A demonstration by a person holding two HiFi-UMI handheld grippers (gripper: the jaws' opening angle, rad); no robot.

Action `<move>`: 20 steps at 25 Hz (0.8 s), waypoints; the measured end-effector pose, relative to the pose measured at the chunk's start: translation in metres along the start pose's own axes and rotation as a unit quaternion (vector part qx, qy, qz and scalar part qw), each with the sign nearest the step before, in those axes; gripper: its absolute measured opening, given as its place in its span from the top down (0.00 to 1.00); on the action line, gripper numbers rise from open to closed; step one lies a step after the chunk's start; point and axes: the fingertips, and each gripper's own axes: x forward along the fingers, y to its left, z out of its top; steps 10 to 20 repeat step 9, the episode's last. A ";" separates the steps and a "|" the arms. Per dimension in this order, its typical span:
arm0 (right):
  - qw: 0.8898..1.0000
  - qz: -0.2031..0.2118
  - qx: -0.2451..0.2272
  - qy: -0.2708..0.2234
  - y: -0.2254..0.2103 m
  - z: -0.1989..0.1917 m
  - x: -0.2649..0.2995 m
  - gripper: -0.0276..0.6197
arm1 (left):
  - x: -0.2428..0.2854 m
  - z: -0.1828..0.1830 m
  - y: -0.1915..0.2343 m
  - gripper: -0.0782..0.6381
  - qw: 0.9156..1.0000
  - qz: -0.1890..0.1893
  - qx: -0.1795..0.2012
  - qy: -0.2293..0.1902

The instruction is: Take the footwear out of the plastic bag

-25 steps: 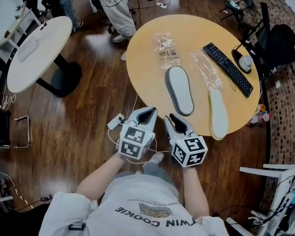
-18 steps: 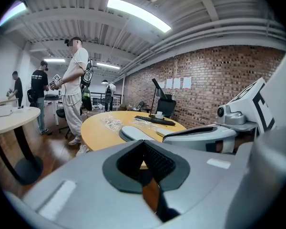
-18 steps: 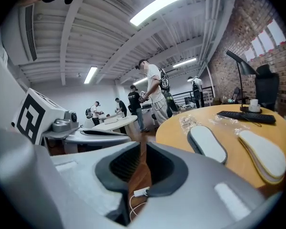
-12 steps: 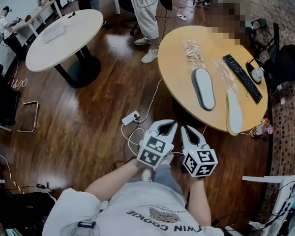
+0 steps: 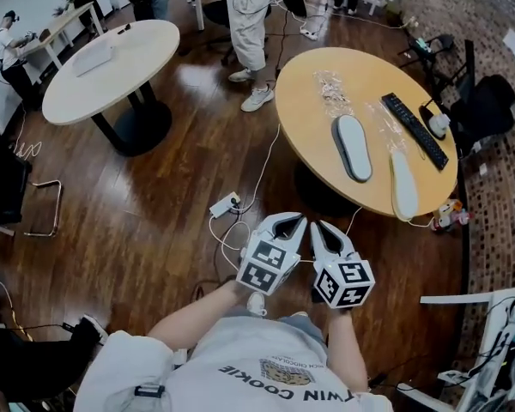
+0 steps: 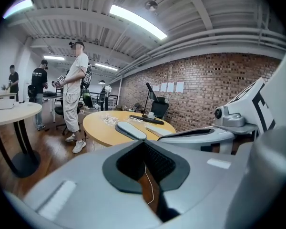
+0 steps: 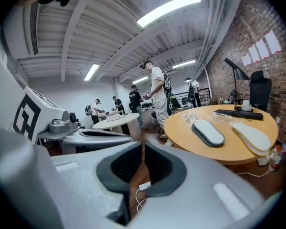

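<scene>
The grey slipper [image 5: 352,147] is lying bare near the middle of the round yellow table [image 5: 305,114]. The white slipper [image 5: 402,185] is lying just beside it, with its near end reaching the rim. A crumpled clear bag [image 5: 330,91] is sitting beyond the grey slipper. A second bag [image 5: 381,120] is lying at the white slipper's far end; whether it is covering the tip I cannot tell. A keyboard [image 5: 414,130] is running along the table's right side.

The left gripper [image 5: 293,220] and right gripper [image 5: 318,227] are hanging side by side over the wood floor [image 5: 154,221], short of the table. Each has its jaws pressed together and is holding nothing.

A power strip [image 5: 224,204] and its cables are lying on the floor between the grippers and the table. A person [image 5: 249,15] is standing at the table's far edge, and a black chair [image 5: 485,101] is crowding its right side. A white table [image 5: 103,67] is standing well apart to the left, with open floor between.
</scene>
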 end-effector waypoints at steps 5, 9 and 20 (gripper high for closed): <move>1.000 -0.006 -0.009 -0.002 0.000 0.004 -0.003 0.93 | 0.000 0.001 -0.002 0.88 1.000 -0.002 -0.007 -0.009; 1.000 -0.003 -0.016 0.002 -0.009 0.001 -0.008 0.93 | 0.009 -0.001 -0.010 0.88 1.000 0.004 -0.013 -0.011; 1.000 -0.003 -0.016 0.002 -0.009 0.001 -0.008 0.93 | 0.009 -0.001 -0.010 0.88 1.000 0.004 -0.013 -0.011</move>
